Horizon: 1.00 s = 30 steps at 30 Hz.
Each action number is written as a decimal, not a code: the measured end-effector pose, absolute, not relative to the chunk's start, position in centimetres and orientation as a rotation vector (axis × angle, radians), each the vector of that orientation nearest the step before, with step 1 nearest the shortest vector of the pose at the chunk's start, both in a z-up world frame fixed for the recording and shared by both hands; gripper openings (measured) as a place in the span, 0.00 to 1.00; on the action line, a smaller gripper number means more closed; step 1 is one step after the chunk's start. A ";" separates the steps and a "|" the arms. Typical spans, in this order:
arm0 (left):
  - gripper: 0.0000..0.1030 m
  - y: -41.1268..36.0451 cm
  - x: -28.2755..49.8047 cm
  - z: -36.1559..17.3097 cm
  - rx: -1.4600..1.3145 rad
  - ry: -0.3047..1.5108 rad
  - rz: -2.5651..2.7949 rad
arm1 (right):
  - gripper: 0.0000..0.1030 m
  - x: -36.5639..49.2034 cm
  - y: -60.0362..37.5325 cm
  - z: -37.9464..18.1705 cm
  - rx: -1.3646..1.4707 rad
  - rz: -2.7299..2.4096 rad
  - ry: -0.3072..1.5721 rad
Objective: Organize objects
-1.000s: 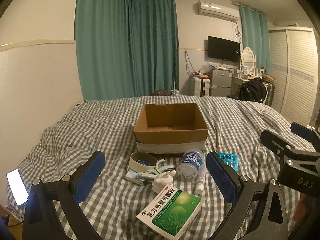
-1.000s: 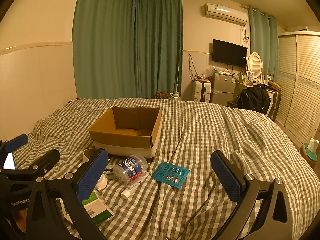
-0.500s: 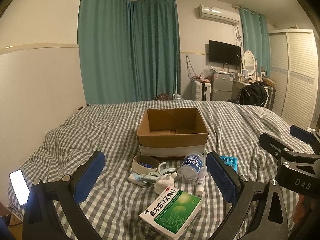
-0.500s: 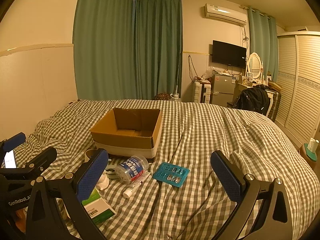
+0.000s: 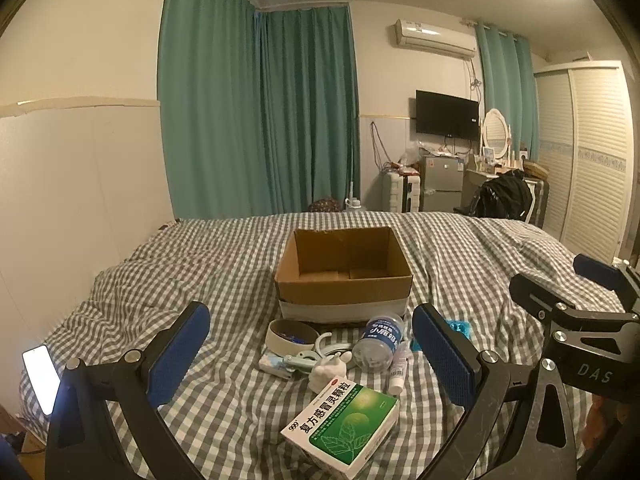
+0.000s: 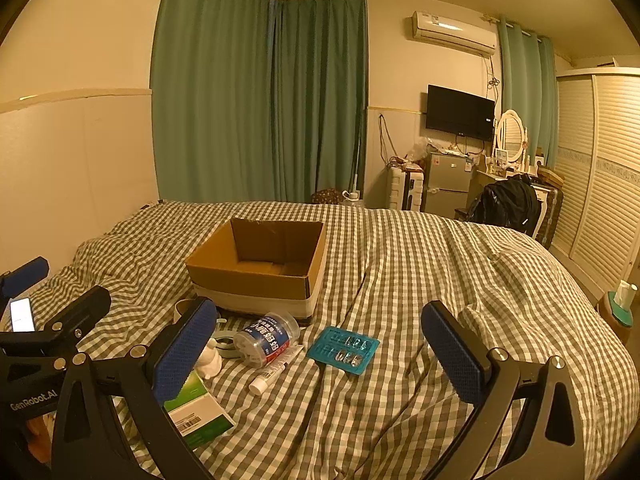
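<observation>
An open cardboard box (image 5: 344,276) (image 6: 256,268) stands empty on the checked bed. In front of it lie a tape roll (image 5: 289,334), a clear jar with a blue label (image 5: 379,345) (image 6: 267,339), a small white tube (image 5: 398,372) (image 6: 274,372), a white figurine (image 5: 330,372) (image 6: 209,362), a green and white medicine box (image 5: 344,426) (image 6: 198,414) and a teal blister pack (image 6: 344,349) (image 5: 460,326). My left gripper (image 5: 310,354) hovers open above this pile. My right gripper (image 6: 320,350) is open too, over the blister pack.
A lit phone (image 5: 40,378) (image 6: 22,314) lies at the bed's left edge by the wall. Wide bare bedding (image 6: 460,272) stretches right of the box. Beyond the bed stand a small fridge (image 6: 446,184), a chair with a black bag (image 6: 506,202) and a louvred wardrobe (image 6: 600,176).
Both grippers have tilted up and drawn back slightly, so the box and objects sit lower in both views. Nothing was taken hold of.
</observation>
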<state>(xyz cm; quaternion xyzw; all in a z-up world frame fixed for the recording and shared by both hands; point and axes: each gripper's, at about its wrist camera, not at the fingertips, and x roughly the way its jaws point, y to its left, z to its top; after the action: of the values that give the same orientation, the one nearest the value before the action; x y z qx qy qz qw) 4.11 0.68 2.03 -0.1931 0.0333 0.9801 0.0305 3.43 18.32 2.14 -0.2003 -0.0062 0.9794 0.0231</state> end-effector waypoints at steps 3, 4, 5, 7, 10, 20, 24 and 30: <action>1.00 0.7 4.0 1.4 -0.637 0.099 2.990 | 1.00 3.6 18.2 2.2 -0.622 3.033 -0.027; 1.00 0.8 3.9 1.0 -0.658 0.095 2.974 | 1.00 3.7 18.2 2.1 -0.626 3.032 -0.030; 1.00 0.8 3.8 0.5 -0.683 0.092 2.959 | 1.00 3.7 18.3 2.0 -0.630 3.030 -0.031; 1.00 0.7 3.2 -1.1 -0.761 0.093 2.933 | 1.00 3.7 18.4 1.7 -0.648 3.023 -0.026; 1.00 0.7 2.4 -3.8 -0.884 0.102 2.889 | 1.00 3.5 18.7 1.2 -0.683 3.012 -0.013; 1.00 1.2 -0.4 -10.9 -1.134 0.113 2.706 | 1.00 1.9 18.8 -0.8 -0.797 2.990 -0.012; 1.00 1.9 -1.3 -13.0 -1.111 0.155 2.663 | 1.00 0.5 18.7 -2.2 -0.872 2.961 -0.011; 0.90 2.3 -0.9 -12.4 -1.014 0.228 2.671 | 1.00 -1.6 18.4 -4.9 -0.985 2.905 -0.052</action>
<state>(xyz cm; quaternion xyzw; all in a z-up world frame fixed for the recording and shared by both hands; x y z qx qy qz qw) -0.88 2.26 -12.37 -0.3506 0.0789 0.9230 0.1374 -1.55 18.37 -4.90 -0.3209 -0.0170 0.9462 0.0368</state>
